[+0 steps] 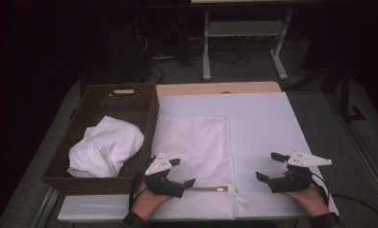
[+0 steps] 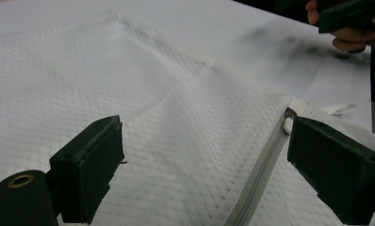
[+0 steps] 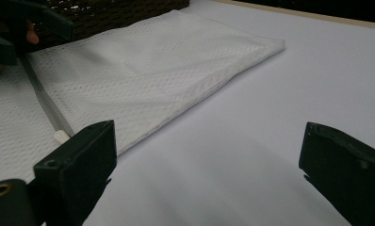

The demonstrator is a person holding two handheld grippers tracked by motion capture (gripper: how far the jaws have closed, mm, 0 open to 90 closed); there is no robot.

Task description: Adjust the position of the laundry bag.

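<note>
A white mesh laundry bag (image 1: 194, 156) lies flat on the white table cover, its grey zipper (image 1: 208, 188) running along the near edge. My left gripper (image 1: 183, 172) hovers over the bag's near left corner, open, with nothing between its jaws; in the left gripper view the mesh bag (image 2: 143, 94) and zipper (image 2: 258, 181) lie under the wide jaws. My right gripper (image 1: 270, 166) stands open over bare cover right of the bag. In the right gripper view the bag (image 3: 143, 70) and its zipper (image 3: 46, 106) lie at left.
A dark wicker basket (image 1: 144, 123) stands at the left of the table and holds crumpled white cloth (image 1: 106, 145). The white table cover (image 1: 268, 123) reaches the table's right edge. Behind the table stand a metal frame (image 1: 244, 38) and cables on the floor.
</note>
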